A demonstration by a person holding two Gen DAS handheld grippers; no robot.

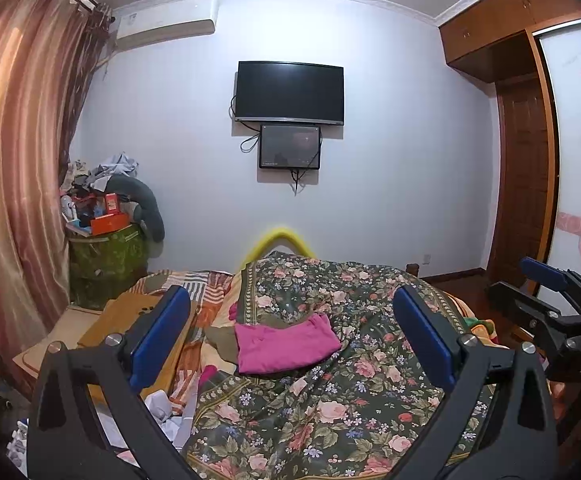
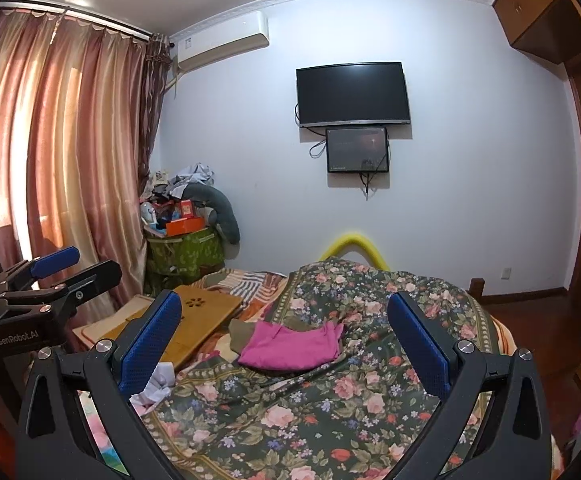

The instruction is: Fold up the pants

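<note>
Pants (image 1: pixel 284 346) — magenta, already a compact bundle — lie on the floral quilt (image 1: pixel 330 412), nearer its yellow-railed far end. Left gripper (image 1: pixel 290 340) and right gripper (image 2: pixel 286 344) hover wide, empty; a grab could snag quilt folds — or olive cloth (image 2: pixel 239 334) beneath.

The pants (image 1: pixel 284 346) are soft matt pink cloth, smooth with a few creases. They lie on a flowered bedspread (image 1: pixel 330 400) of thin cloth with a slight sheen and many wrinkles. Beside it, the board (image 2: pixel 194 320) is pale wood with a smooth, satin face. The left gripper (image 1: pixel 290 336) and the right gripper (image 2: pixel 284 344) have matt black plastic frames, shiny metal screw heads and blue pads (image 2: pixel 150 340) with a fine rough texture. The curtain (image 2: pixel 50 160) is glossy, satin-like cloth in deep folds. The television (image 1: pixel 290 94) has a dark glossy screen. The wardrobe (image 1: pixel 490 36) is smooth varnished wood.
</note>
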